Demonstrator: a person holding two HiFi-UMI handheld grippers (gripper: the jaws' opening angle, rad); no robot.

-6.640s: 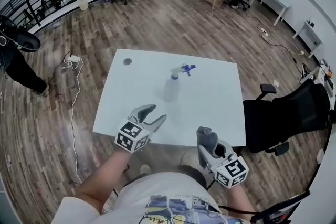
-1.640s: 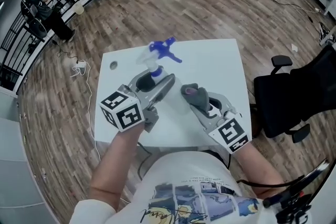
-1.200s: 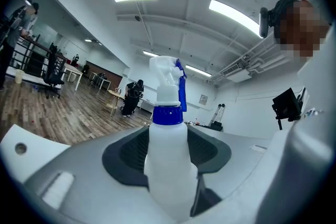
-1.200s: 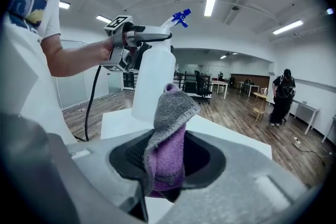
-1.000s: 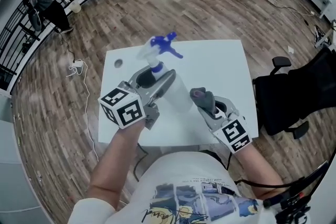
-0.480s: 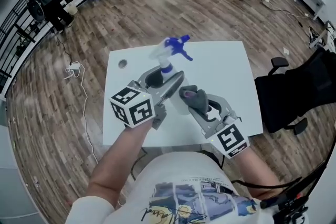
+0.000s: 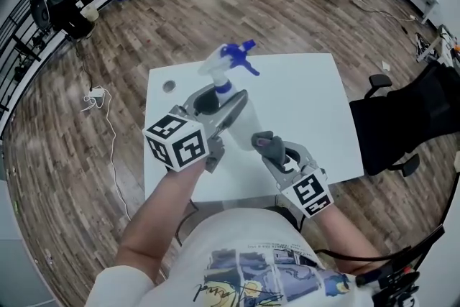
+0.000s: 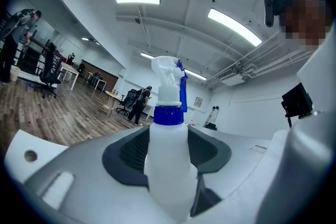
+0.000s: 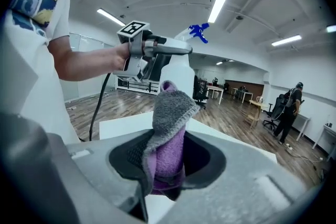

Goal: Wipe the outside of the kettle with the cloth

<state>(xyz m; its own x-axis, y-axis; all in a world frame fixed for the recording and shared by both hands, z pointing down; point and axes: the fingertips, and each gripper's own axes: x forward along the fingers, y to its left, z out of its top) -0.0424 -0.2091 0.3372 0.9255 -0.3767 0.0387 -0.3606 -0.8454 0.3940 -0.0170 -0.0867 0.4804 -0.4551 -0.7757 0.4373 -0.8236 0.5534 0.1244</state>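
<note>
Plank flooring [image 7: 215,3] is spreading out on every side in the head view, and a white tabletop [image 7: 302,97] is sitting in the middle of it. A black office chair [image 7: 402,126] is standing just off the tabletop's right edge, and a white cable [image 7: 100,111] is trailing across the floor to its left.

Over the near half of the tabletop, the left tongs [image 7: 224,98] are pointing level and pinching a spray bottle [image 7: 219,62] by its pale body, one dark pad pressing on each side. The bottle is standing upright in that grip, lifted above the tabletop, with its blue collar and white and blue trigger head rising clear above the jaws.

To the right and a little nearer the person, the right tongs [image 7: 267,147] are tilting downward and clamping a folded cloth [image 7: 262,142], grey on the outside and purple inside. The cloth is sticking up out of the jaws as a rounded wad. It is sitting just beside the lower part of the bottle, and whether the two are touching is not showing clearly in any view.

A small round hole [image 7: 169,86] is showing near the tabletop's far left corner
</note>
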